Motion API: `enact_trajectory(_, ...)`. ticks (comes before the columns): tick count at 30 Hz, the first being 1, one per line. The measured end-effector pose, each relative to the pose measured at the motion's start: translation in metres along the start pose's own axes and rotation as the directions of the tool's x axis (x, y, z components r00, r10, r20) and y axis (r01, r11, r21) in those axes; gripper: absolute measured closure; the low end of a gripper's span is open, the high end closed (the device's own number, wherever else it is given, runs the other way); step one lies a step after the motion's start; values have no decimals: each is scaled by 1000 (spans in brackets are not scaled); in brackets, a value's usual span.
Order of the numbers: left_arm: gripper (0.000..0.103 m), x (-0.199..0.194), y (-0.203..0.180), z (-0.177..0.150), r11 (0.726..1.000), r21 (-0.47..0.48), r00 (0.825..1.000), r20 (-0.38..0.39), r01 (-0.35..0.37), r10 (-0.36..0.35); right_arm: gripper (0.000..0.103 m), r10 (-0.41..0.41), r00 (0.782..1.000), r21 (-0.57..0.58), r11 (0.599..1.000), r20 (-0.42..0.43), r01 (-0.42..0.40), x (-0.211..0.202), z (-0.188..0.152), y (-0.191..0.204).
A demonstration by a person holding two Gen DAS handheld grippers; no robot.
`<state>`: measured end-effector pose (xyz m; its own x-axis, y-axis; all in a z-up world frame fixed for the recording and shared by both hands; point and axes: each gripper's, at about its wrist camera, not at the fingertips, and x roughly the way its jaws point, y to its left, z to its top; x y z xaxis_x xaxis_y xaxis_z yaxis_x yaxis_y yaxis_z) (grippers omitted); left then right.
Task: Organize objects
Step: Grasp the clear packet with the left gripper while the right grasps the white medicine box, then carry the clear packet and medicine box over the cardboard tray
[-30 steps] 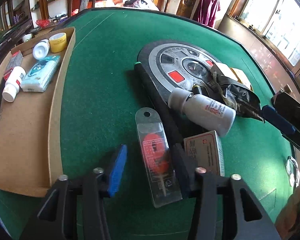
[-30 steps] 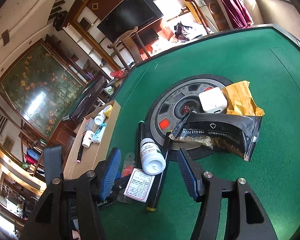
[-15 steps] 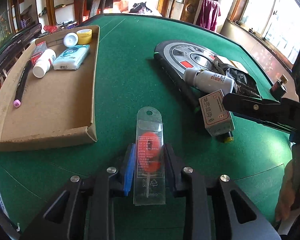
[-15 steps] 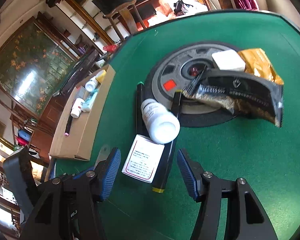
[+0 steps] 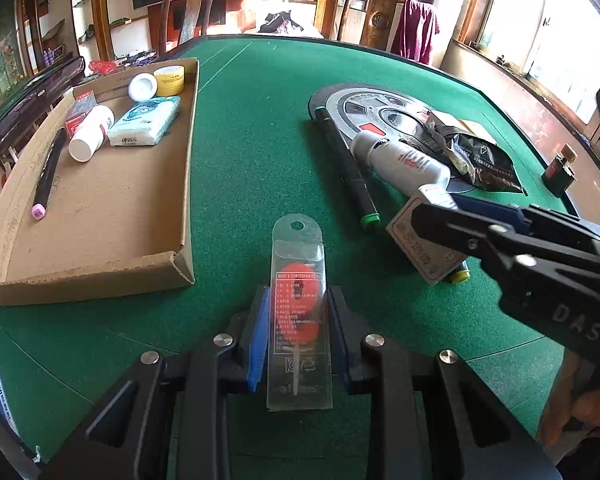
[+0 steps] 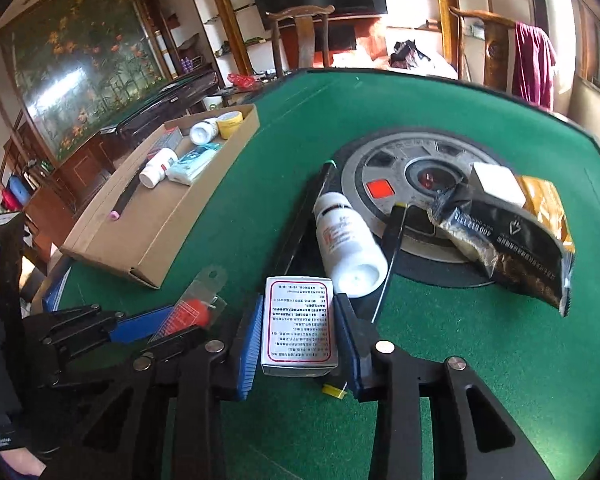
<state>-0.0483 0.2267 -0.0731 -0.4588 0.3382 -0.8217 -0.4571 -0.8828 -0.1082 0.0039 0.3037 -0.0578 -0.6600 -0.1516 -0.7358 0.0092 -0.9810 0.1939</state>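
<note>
A clear blister pack (image 5: pixel 300 312) with a red piece inside lies on the green felt, and my left gripper (image 5: pixel 298 332) is shut on its lower half. The same pack (image 6: pixel 192 312) shows in the right wrist view, between the left gripper's blue pads (image 6: pixel 140 328). My right gripper (image 6: pixel 298 336) has a small white box (image 6: pixel 298 320) with a red border between its pads. Its jaws are closing and both pads touch the box's sides. In the left wrist view the box (image 5: pixel 424 248) sits tilted in the right gripper's fingers (image 5: pixel 444 220).
A cardboard tray (image 5: pixel 100 200) at left holds a marker, a bottle, tissues and tape. A white bottle (image 6: pixel 348 240), black markers (image 5: pixel 348 172), a round grey plate (image 5: pixel 356 100) and a black pouch (image 6: pixel 512 248) lie right of centre. A small dark bottle (image 5: pixel 560 172) stands at far right.
My left gripper closed on the blister pack and drew back with it, away from the clutter. My right gripper swung down over the white box and its jaws narrowed onto it.
</note>
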Motion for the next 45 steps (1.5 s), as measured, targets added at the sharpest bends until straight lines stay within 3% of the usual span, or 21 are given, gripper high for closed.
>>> enact_trajectory(5,76,-4,0,-3,1000,1,1000,-14,-8,8,65,13,1000,-16,1000,-3,-13,-5,0,6)
enact_trajectory(10,76,-4,-3,-6,999,19,1000,-13,-28,28,65,12,997,-94,995,-82,-20,8,-8,23)
enact_trajectory(18,76,-4,-7,-8,997,49,999,-4,-53,54,65,-74,990,-164,985,-119,53,16,-17,28)
enact_trajectory(32,74,-3,-9,-8,994,80,997,-5,-79,80,65,-151,983,-198,972,-103,128,19,-21,30)
enact_trajectory(45,75,-3,-11,-8,992,87,996,4,-88,88,65,-118,988,-164,981,-100,101,20,-18,23)
